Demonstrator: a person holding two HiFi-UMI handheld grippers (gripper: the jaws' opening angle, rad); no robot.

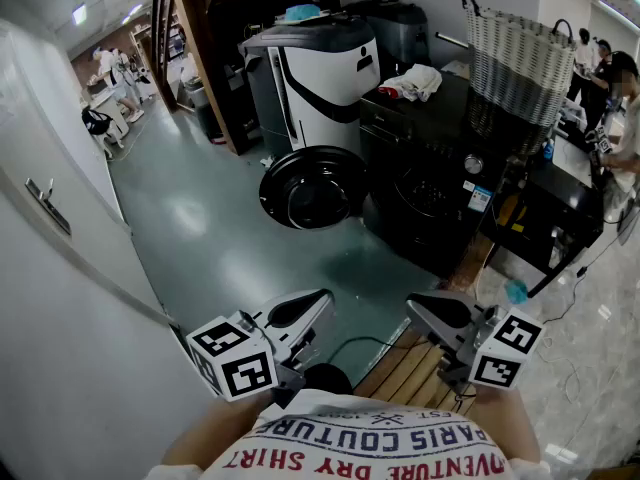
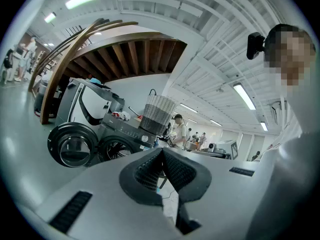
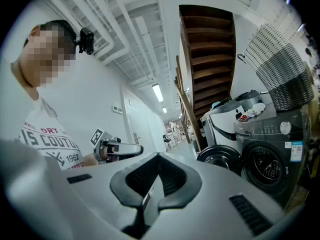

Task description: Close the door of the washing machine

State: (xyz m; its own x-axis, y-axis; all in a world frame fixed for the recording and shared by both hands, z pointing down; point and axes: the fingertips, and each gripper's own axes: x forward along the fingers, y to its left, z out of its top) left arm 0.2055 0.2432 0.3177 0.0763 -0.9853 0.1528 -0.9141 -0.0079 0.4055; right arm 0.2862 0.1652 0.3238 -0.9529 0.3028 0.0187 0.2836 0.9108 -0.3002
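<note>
Across a grey floor (image 1: 215,238) from the person, the dark washing machine (image 1: 430,173) stands with its round door (image 1: 312,188) swung wide open to its left, in front of a white-and-black unit (image 1: 320,73). A woven basket (image 1: 520,63) and a crumpled cloth (image 1: 412,83) sit on top of the machine. Close to the person's chest, the left gripper (image 1: 318,300) and right gripper (image 1: 418,305) hover well apart from the door. Each has its jaws pressed together on nothing and points toward the machine.
</note>
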